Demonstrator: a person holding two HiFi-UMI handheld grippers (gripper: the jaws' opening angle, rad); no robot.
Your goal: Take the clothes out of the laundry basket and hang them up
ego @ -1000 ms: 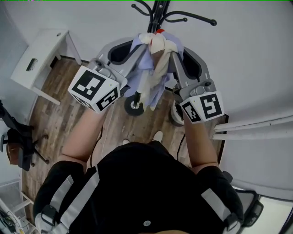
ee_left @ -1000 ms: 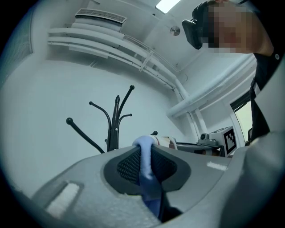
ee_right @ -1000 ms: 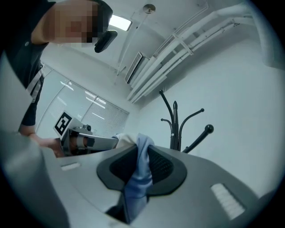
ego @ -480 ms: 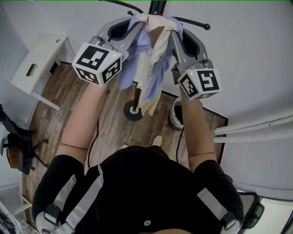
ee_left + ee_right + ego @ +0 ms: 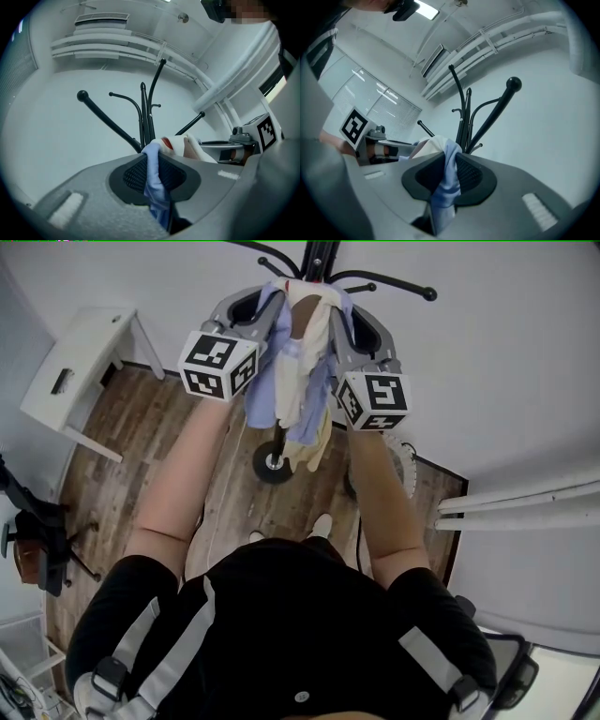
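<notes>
A light-blue and cream garment hangs bunched between my two grippers, held up close to the black coat stand. My left gripper is shut on the blue cloth, which runs down between its black pads. The right gripper is shut on the same blue cloth. In both gripper views the stand's hooked arms rise just beyond the jaws, and cream fabric with a red spot sits at the top of the bundle.
The stand's round base rests on the wood floor under the garment. A white table is at the left, a black chair at the far left edge, and white pipes run along the wall at the right.
Both grippers have moved up the picture and closer together, carrying the garment toward the stand's top. The bundle now hangs narrower between them.
</notes>
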